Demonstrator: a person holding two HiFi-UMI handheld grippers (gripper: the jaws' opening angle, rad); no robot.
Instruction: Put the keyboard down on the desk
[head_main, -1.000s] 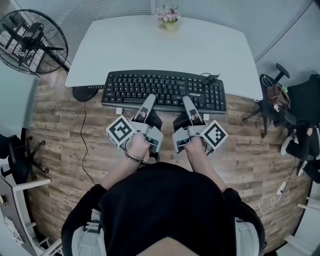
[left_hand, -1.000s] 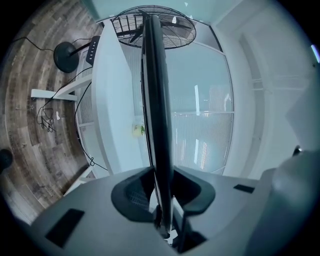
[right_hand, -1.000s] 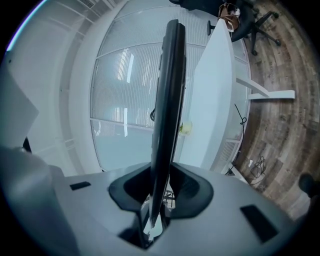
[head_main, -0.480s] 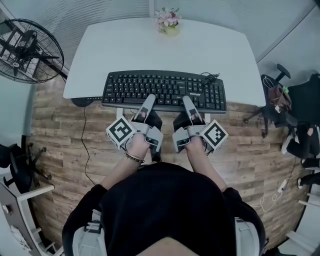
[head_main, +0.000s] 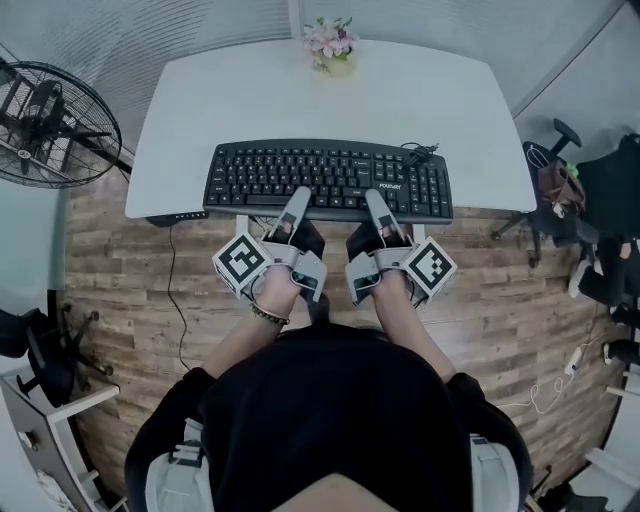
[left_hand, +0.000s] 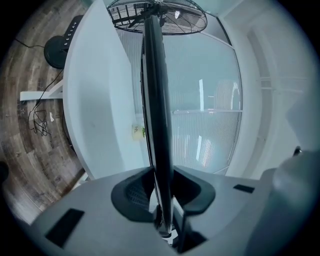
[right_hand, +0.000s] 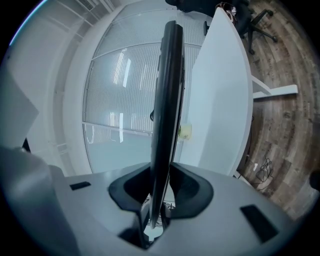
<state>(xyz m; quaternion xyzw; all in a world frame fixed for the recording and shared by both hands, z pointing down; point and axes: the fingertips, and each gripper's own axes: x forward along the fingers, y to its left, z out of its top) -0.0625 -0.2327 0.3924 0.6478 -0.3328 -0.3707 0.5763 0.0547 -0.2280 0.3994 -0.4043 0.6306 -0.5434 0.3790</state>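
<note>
gripping the keyboard (head_main: 328, 178) by its near long edge, jaws clamped, the left gripper (head_main: 297, 200) and right gripper (head_main: 373, 200) hold it crosswise, just ahead, above the front of the desk (head_main: 250, 90).

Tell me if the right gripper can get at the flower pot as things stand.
Probably not: the right gripper is shut on the keyboard, and the flower pot sits across the desk.

Black keyboard (head_main: 328, 180), white desk (head_main: 250, 95)
</note>
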